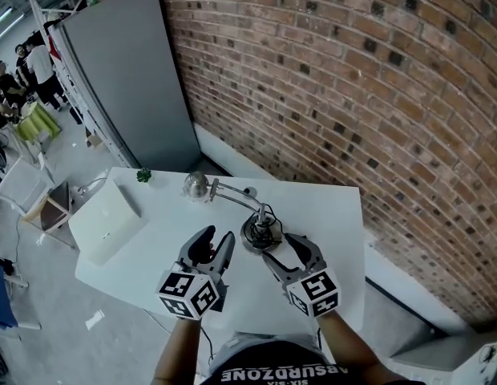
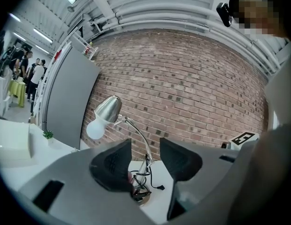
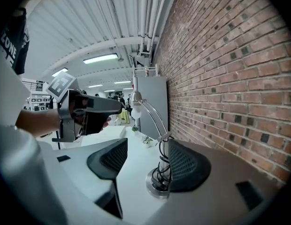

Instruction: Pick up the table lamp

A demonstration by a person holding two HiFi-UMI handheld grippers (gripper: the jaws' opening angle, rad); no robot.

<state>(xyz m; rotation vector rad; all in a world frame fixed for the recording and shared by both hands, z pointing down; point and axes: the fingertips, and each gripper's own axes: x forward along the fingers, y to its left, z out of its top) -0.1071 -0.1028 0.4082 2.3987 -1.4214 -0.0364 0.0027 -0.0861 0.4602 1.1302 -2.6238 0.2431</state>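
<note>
The table lamp [image 1: 196,187] stands on the white table [image 1: 329,215]. It has a chrome shade, a curved chrome neck and a round base [image 1: 257,233] with a black cord coiled on it. My right gripper [image 1: 287,252] is open just in front of the base. In the right gripper view the lamp's stem [image 3: 163,150] rises between the jaws, close to the right pad [image 3: 185,165], and the jaws are not shut on it. My left gripper [image 1: 214,245] is open and empty, left of the base. In the left gripper view the lamp [image 2: 109,109] shows beyond the left gripper [image 2: 145,161].
A white box [image 1: 111,219] lies on the table's left part, with a small green plant [image 1: 143,176] at the back left corner. A grey panel [image 1: 128,79] and a brick wall [image 1: 353,79] stand behind the table. People stand far off at the left.
</note>
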